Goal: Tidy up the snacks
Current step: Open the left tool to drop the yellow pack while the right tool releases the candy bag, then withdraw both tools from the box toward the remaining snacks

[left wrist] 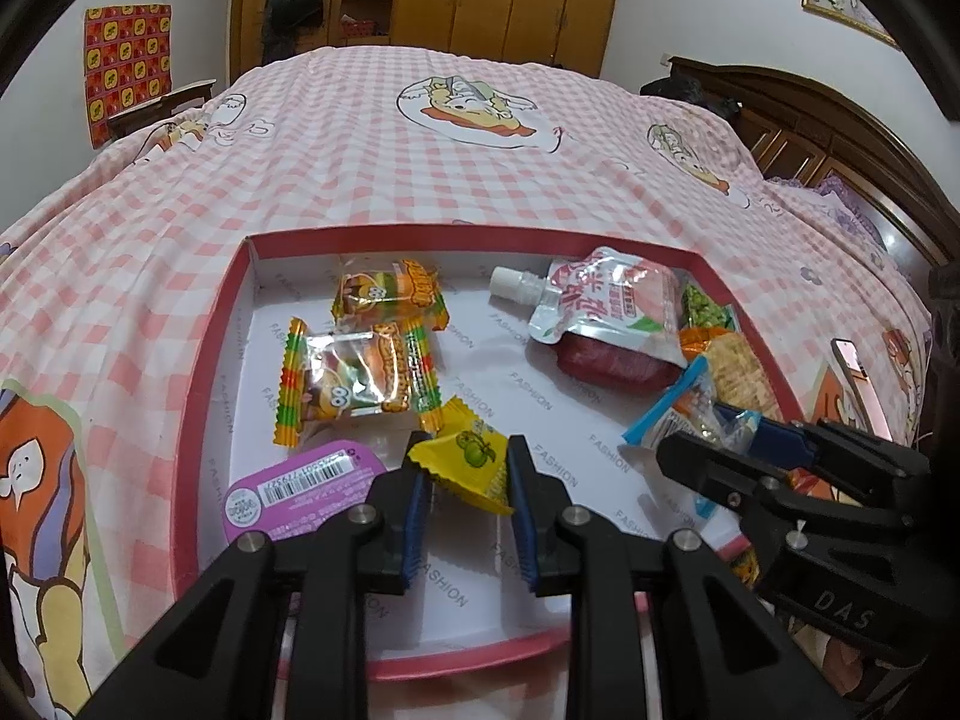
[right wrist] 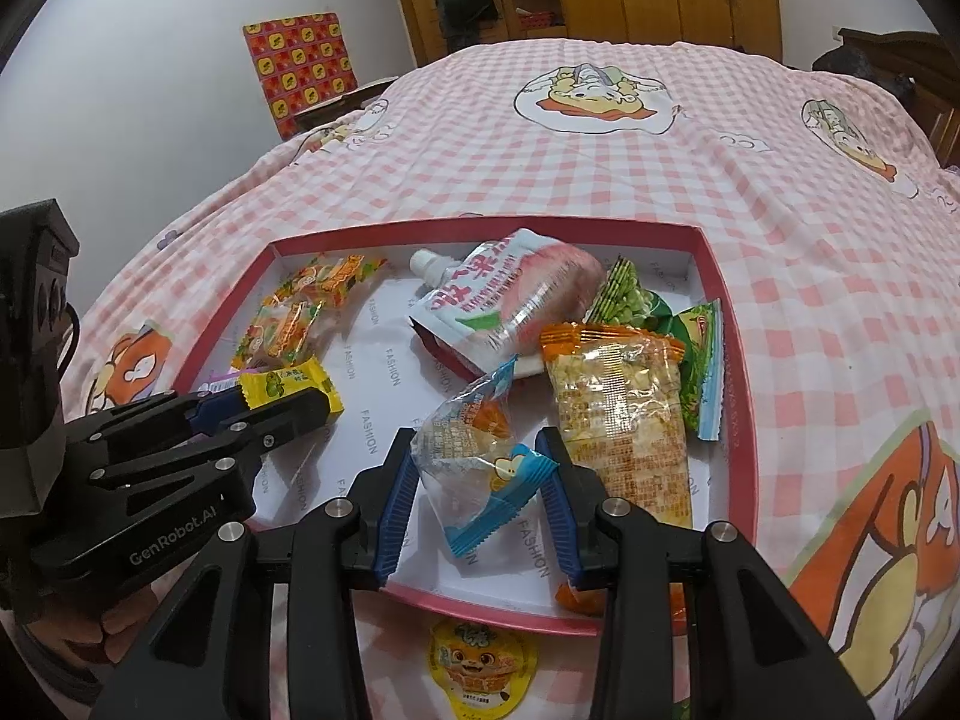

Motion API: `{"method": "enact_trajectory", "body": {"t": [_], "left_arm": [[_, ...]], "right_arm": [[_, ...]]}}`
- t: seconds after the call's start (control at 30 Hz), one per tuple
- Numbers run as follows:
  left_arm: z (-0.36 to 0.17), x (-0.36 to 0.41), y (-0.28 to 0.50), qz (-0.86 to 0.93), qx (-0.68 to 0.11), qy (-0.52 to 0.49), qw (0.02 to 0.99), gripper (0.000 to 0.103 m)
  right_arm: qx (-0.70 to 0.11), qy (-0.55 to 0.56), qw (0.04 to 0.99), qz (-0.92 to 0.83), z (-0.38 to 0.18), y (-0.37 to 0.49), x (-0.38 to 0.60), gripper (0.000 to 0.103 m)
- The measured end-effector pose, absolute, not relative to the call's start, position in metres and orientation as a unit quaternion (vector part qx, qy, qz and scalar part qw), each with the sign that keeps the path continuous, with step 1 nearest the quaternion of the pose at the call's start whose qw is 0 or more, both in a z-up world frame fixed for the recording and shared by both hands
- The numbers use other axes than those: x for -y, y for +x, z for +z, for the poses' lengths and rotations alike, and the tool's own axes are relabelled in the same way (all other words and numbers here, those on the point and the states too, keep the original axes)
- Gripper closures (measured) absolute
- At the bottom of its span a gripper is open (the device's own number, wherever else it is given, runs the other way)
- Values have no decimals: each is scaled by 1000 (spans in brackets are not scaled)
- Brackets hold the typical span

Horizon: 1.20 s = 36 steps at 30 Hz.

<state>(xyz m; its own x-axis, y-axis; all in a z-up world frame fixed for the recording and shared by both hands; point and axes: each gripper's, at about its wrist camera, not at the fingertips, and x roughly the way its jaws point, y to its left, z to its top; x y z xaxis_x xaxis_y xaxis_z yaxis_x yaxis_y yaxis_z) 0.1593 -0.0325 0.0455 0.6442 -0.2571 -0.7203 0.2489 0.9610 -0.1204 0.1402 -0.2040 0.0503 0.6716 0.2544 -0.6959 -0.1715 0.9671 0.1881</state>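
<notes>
Left wrist view shows a shallow red-rimmed box (left wrist: 210,324) lying on the pink checked bedspread (left wrist: 420,174), its white floor printed with grey lettering. The yellow snack packet (left wrist: 471,462) has crimped ends and a green fruit picture; it sits between the blue pads of the left gripper (left wrist: 468,501), whose jaws stand narrow and close on it from both sides. Whether the packet is lifted off the box floor, I cannot tell.

In the right wrist view, the right gripper (right wrist: 480,492) has its jaws set around a clear-and-blue wrapped snack (right wrist: 480,474), the pads touching its sides near the box's near rim.

Relative to the box: two orange gummy packets (left wrist: 360,354) lie toward its far left corner, a purple-lidded cup (left wrist: 300,489) just inside its left wall, a peach drink pouch (left wrist: 606,306) toward its far right, with a long cracker bag (right wrist: 624,420) and a green packet (right wrist: 690,348) against its right wall. The box's middle floor is bare between these. An orange cartoon pouch (right wrist: 480,666) lies on the bedspread just outside the near rim.
</notes>
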Motion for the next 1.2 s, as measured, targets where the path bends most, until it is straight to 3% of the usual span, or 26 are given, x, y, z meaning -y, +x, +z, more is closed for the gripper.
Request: {"method": "enact_trajectory", "body": {"t": [0.1,0.17,0.47,0.67,0.83,1.2], "left_arm": [[46,31,160,-143,-399,-12,906,74],[47,31,159,-145,-401,-16,905,65],[59,30,143,-145,-389,-24,910,45],[69,22,132,-150,-382,-39,911,43],[73,17,122,-154,-387,-44,908,43],[81,12,94,-156,-385,-42,909,43]], "right_arm": [[-388,49,913,116,51,140,204,63],[-387,48,914,114,51,140,204,63],[-388,73,909,133,53,135,207,56],[-381,76,910,142,56,127,207,55],[-370,75,914,149,60,116,206,48],[-362,81,916,155,66,91,210,48]]}}
